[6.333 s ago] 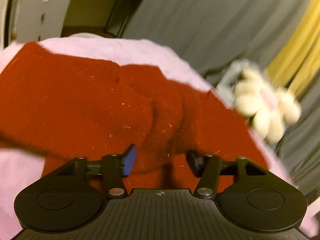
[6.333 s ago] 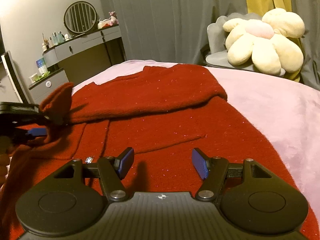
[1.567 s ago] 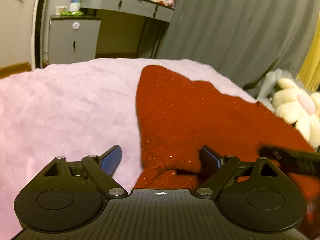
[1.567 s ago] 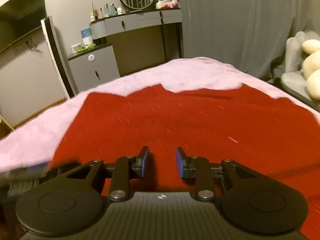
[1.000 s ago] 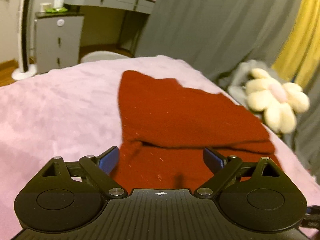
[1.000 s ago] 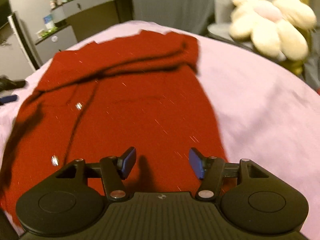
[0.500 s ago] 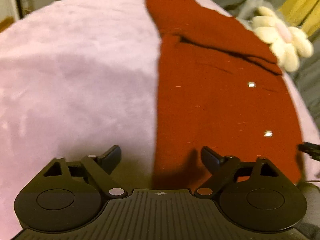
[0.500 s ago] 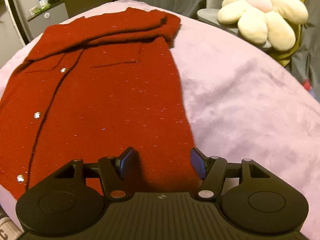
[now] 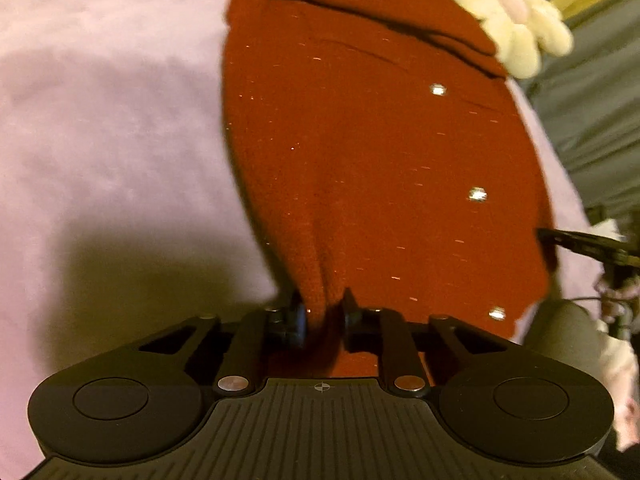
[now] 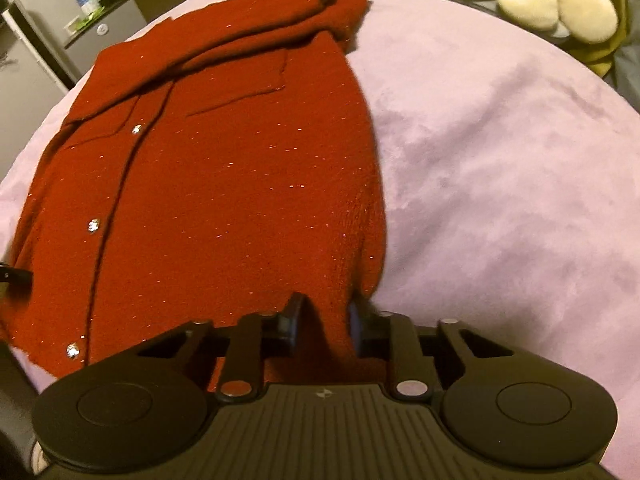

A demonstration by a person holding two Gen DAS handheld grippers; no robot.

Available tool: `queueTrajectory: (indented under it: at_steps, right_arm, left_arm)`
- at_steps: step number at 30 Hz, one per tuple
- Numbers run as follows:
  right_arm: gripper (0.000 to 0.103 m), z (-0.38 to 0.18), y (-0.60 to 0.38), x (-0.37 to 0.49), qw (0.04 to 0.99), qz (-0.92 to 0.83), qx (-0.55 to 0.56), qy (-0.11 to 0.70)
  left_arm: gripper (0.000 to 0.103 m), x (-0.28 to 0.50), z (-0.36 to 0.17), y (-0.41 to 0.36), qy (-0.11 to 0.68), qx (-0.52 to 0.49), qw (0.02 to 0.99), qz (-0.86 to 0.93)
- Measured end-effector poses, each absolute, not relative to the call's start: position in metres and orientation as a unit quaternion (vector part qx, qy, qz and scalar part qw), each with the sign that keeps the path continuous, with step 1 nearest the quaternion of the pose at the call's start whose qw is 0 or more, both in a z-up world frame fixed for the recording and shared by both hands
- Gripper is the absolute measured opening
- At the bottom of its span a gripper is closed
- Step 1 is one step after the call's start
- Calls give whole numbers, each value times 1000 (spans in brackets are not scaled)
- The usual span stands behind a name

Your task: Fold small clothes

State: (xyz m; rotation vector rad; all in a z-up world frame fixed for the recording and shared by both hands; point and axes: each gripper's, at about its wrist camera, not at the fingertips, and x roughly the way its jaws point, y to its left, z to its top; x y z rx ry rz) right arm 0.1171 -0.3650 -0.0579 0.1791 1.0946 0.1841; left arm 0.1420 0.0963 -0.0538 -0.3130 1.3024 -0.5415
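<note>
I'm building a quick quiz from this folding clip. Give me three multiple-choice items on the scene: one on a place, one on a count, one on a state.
1. The red cardigan lies on:
A. a pink blanket
B. a wooden floor
C. a grey chair

2. Shiny buttons visible in the right wrist view:
A. one
B. three
C. six

3. The left gripper and right gripper are:
A. both open above the cloth
B. both shut on the near hem
C. only the left shut

Answers:
1 A: pink fabric surrounds the cardigan.
2 B: three glints along the front placket.
3 B: red cloth is pinched between each pair of fingers.
</note>
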Motion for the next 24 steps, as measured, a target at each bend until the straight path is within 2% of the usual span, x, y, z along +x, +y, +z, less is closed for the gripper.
queueTrajectory:
  at_steps: [3, 8, 12, 19, 24]
  right_arm:
    - [10, -49, -371, 124, 835, 114, 138, 521]
    - [9, -29, -369, 141, 834, 170, 234, 470]
    - [9, -13, -354, 167, 845, 182, 249, 437]
    - [9, -8, -348, 214, 863, 143, 283, 392]
    - [9, -14, -351, 234, 870, 103, 299, 378]
  left_arm:
    - [16, 141, -38, 89, 577, -157, 752, -277]
    - [16, 151, -6, 88, 506, -242, 769, -307]
    - [16, 168, 9, 98, 454, -293, 789, -293]
    - [16, 202, 7, 137, 397, -409, 793, -215]
    - [15, 219, -3, 145, 389, -436, 790, -186]
